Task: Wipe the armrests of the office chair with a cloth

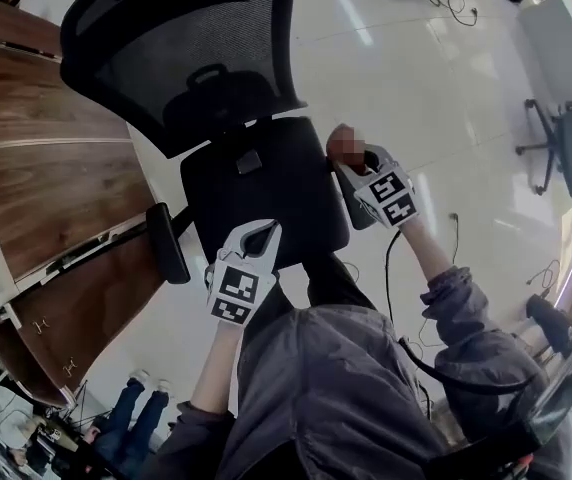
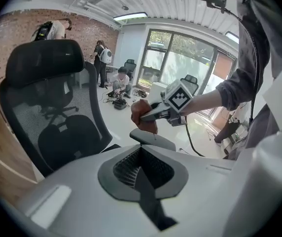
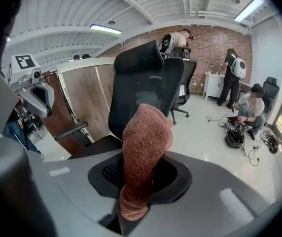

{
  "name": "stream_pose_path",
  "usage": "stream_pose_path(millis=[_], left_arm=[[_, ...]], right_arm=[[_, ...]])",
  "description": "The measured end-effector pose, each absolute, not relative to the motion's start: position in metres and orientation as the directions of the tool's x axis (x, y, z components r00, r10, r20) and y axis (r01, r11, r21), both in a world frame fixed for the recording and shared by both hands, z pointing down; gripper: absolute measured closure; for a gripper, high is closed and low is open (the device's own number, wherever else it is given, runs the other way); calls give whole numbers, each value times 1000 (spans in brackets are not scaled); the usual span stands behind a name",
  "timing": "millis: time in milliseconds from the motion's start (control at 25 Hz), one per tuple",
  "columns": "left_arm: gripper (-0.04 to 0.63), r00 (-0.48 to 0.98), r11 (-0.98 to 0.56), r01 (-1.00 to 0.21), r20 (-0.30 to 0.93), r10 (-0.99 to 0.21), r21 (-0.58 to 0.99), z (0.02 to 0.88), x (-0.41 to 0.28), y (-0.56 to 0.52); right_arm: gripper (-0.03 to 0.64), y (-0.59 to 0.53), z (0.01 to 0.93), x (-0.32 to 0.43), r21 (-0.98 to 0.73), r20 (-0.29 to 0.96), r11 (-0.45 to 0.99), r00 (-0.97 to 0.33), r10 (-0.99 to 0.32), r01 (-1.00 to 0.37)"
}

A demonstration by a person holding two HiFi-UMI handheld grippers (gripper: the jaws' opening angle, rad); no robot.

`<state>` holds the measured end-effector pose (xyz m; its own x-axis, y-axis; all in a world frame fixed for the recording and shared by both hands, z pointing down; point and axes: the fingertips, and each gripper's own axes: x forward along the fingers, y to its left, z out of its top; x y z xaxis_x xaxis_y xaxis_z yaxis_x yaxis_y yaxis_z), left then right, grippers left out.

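While the right claw (image 3: 133,196) is clamped on a fuzzy rust-colored cloth (image 3: 143,142) just above the smooth curved armrest (image 2: 153,138), the left claw (image 2: 143,179) is pinched together, empty.

Open-plan office: mesh office chair (image 1: 216,118), wood-veneer desk (image 1: 46,188), brick wall (image 3: 215,41), glossy white floor (image 1: 416,98), big windows (image 2: 180,58).

brick wall (image 3: 206,39), glossy white floor (image 1: 416,98), wooden desk (image 1: 46,183).
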<state>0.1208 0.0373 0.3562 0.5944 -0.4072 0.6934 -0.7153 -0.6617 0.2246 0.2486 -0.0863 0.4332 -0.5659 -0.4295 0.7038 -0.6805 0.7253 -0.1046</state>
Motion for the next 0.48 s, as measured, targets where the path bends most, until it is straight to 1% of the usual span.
stream_pose_path(millis=[240,480], left_arm=[[580,559,-634,-737,739,-376,236,373,109,49],[580,565,-620,-741,737,-371,256,391,115,49]], right_arm=[[528,-115,489,240,-91,732,757,-560,-390,-646],[526,-102,501,245,-64,745,789,-555,-370,-611]])
